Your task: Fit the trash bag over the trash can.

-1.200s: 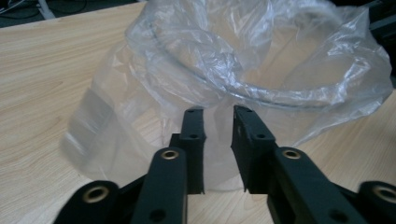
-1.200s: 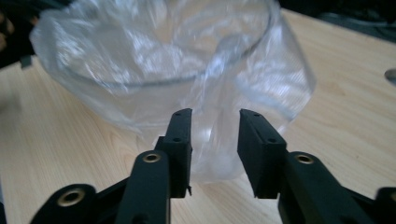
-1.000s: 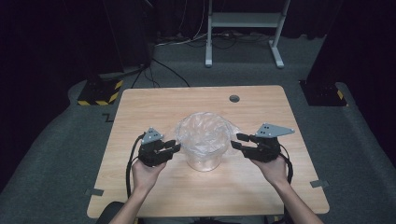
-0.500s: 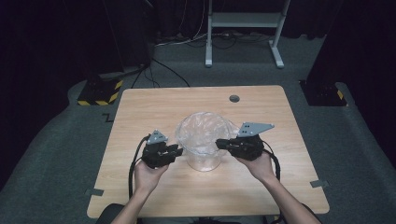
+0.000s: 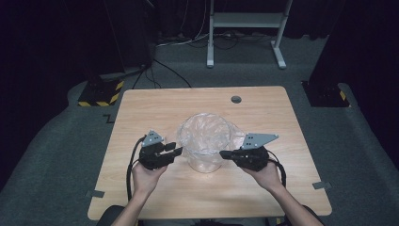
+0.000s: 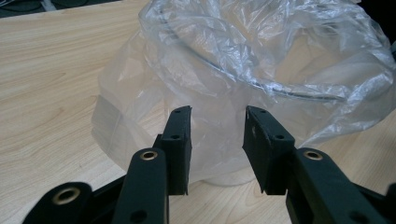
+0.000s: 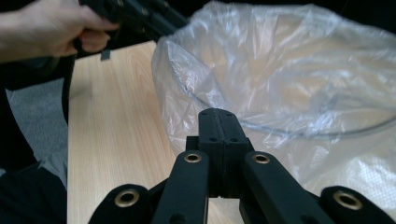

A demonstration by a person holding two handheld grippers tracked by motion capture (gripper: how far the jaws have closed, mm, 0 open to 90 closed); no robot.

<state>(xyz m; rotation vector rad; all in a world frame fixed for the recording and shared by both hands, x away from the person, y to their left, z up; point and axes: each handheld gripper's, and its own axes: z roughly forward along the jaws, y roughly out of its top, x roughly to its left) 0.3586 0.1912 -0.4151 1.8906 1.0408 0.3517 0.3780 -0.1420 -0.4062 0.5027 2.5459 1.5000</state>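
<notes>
1. Clear container [image 5: 205, 155], lined with a plastic bag [image 5: 207, 134], is standing mid-table [image 5: 141, 108] between both grippers.
2. Left gripper [image 5: 175, 151] is sitting open at the bag, jaws just widening, nothing between them.
3. Right gripper [image 5: 225, 154] is looking closed; film pinched or not, cannot tell.
4. Risk: one-sided pulling is likely tearing film or tipping the container.

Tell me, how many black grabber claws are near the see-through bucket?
2. The left gripper sits at the left side of the clear plastic bucket lined with a crinkly clear bag, jaws apart. The right gripper is at its right side, jaws shut.
</notes>
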